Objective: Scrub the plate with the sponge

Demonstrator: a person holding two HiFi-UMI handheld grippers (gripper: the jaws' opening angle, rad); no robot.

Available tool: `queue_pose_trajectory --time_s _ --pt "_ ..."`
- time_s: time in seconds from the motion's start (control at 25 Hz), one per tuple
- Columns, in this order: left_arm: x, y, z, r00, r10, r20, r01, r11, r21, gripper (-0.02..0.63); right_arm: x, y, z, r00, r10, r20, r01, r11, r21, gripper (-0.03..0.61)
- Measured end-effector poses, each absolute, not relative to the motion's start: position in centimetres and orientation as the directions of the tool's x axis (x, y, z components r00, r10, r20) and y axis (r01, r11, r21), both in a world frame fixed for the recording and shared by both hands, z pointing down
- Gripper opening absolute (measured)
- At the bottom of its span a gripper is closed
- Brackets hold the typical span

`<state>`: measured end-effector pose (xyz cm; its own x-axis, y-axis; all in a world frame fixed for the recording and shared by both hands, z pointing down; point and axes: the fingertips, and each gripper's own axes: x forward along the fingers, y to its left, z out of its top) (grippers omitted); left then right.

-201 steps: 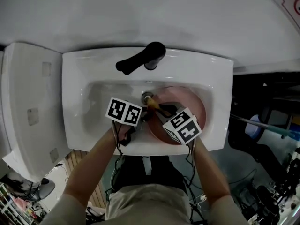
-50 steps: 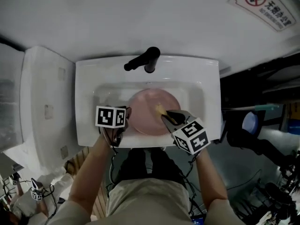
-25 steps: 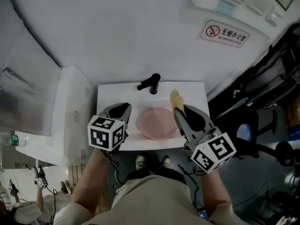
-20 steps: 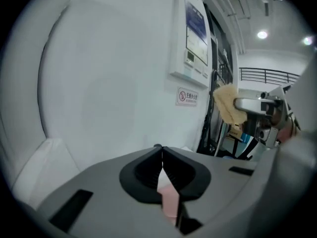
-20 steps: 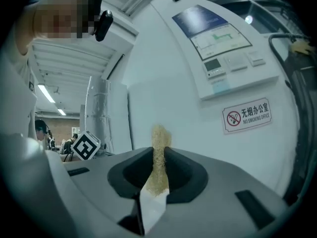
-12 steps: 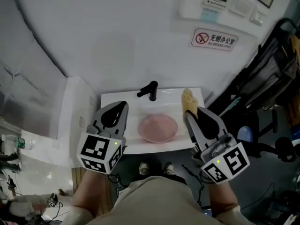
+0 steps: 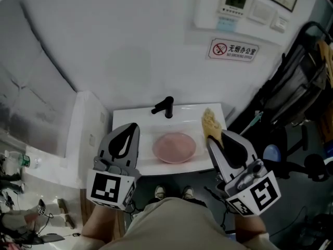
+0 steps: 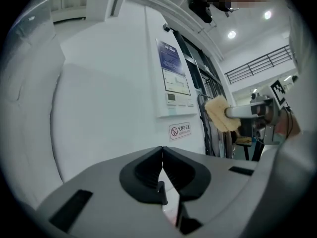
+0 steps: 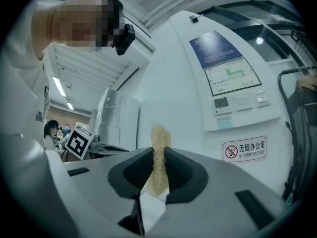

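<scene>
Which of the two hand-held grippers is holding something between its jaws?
The right hand-held gripper: its jaws clamp the yellow fibrous sponge. The left hand-held gripper is shut with nothing between its jaws.

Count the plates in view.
1. A pink plate lies in the sink basin, in front of the faucet. Parts of the sink are hidden, so another could be out of sight.

White wall (image 7: 130,46), no-smoking sign (image 7: 234,50), control panel (image 7: 244,7)
</scene>
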<state>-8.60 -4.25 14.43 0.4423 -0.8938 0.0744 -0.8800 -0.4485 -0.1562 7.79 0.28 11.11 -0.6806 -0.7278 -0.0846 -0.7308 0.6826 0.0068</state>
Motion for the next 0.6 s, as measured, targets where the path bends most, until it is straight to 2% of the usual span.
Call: queue_pose_trajectory --time_s 0.36,0.6 --pt "-7.7 -2.2 15.4 0.400 -0.915 0.054 -0.884 -0.401 -0.241 0.006 7.4 1.4 13.5 -0.708 -0.706 -0.016 -0.706 0.708 0.008 0.071" --pt "-7.3 -1.9 16.9 0.398 -0.913 0.090 -0.888 -0.408 -0.211 0.007 6.6 1.5 15.5 -0.726 -0.686 0.031 -0.687 0.727 -0.010 0.071"
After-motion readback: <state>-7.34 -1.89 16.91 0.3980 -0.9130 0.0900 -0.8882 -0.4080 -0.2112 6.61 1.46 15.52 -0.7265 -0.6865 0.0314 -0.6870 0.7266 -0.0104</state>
